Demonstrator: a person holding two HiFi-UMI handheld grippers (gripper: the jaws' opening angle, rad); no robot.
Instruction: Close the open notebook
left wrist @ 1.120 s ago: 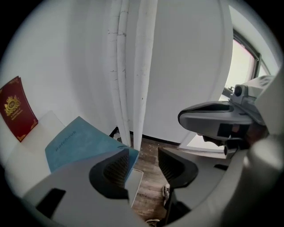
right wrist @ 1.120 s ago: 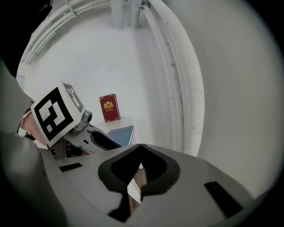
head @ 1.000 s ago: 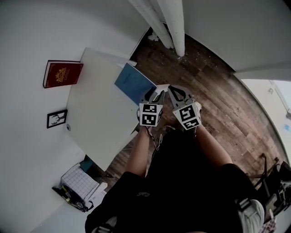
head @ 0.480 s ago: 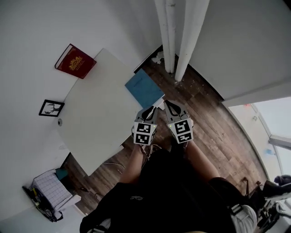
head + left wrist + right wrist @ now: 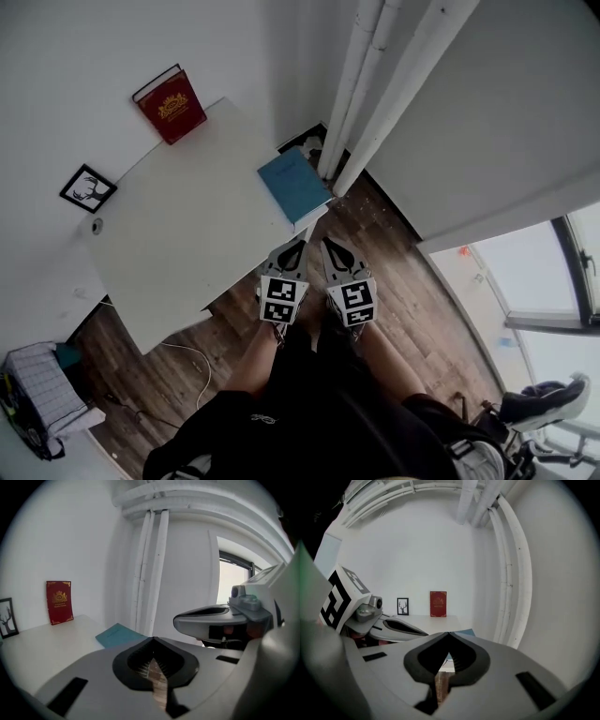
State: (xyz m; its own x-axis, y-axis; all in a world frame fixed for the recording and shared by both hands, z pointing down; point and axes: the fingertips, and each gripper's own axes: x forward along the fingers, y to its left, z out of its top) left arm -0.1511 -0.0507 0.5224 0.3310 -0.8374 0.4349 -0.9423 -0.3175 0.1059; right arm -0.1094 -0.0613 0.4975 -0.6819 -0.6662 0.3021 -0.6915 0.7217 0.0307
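The blue notebook (image 5: 293,184) lies closed and flat at the near right corner of the white table (image 5: 187,244); it also shows in the left gripper view (image 5: 117,634) and as a sliver in the right gripper view (image 5: 465,633). Both grippers hang side by side off the table's edge, close to my body and short of the notebook. On my left gripper (image 5: 298,242) (image 5: 152,639) the jaws are closing and meet at the tips with nothing between them. My right gripper (image 5: 330,244) (image 5: 448,633) is shut too, and empty.
A red book (image 5: 172,103) and a small framed picture (image 5: 87,187) lean on the wall behind the table. White pipes (image 5: 375,84) run up the corner past the notebook. Below is wooden floor with a white cable (image 5: 192,361); a window stands at right.
Both grippers have drawn back from the notebook, off the table and up toward my body. The left jaws, spread wide a second ago, have come together. The notebook has not moved.
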